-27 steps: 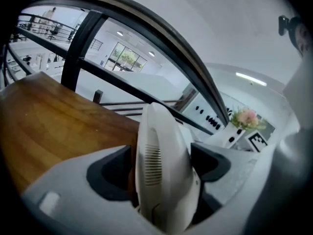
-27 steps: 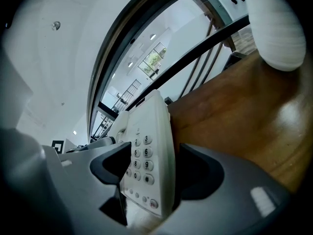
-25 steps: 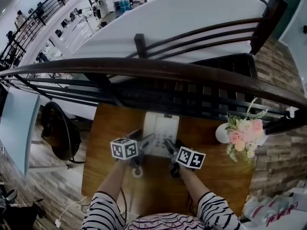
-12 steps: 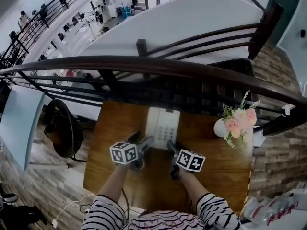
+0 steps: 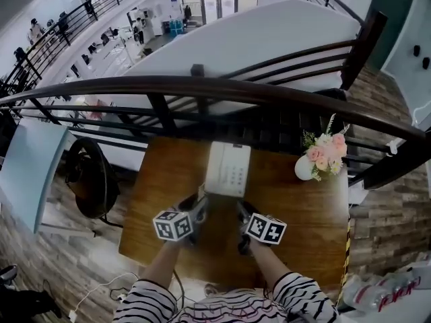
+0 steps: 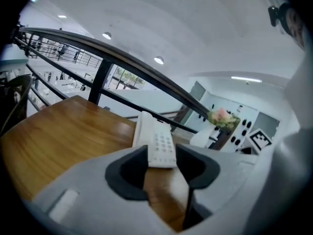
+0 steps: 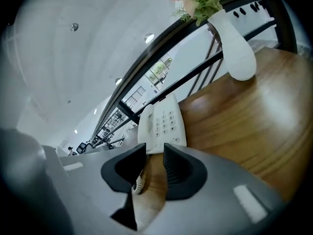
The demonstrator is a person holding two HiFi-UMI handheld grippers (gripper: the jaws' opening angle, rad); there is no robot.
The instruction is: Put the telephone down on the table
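The phone [image 5: 229, 169] lies flat on the bench [image 5: 303, 207], keypad up, towards the far edge under the railing [image 5: 202, 86]. It looks settled, with nothing under it but wood, so I judge the putting-down itself done; what remains is to come away cleanly.

The left hand-held gripper [image 5: 197, 206] stands just short of the phone's near left corner, and the right hand-held gripper [image 5: 242, 212] sits a little further off on the near right. Both have just been closing their jaws part-way. In each gripper view the pads stand apart with only bare wood between them; the phone [image 6: 159, 141] lies beyond the tips, not in the gap. So both hold nothing.

To do this step well:

- Draw the left one off first or with extra care. It is the closer of the two, and from the head view I cannot tell whether its tip touches the corner.
- Move each back along its own line and slightly up, not sideways, so that no jaw drags the casing.
- Mind the coiled cord [image 7: 137, 182], which shows low by the right jaws. A tip hooked in it would likely tug the phone askew.
- Keep the right side low-risk: the vase [image 5: 304, 168] of flowers stands well apart at the far right, so a backward path should stay clear of it.
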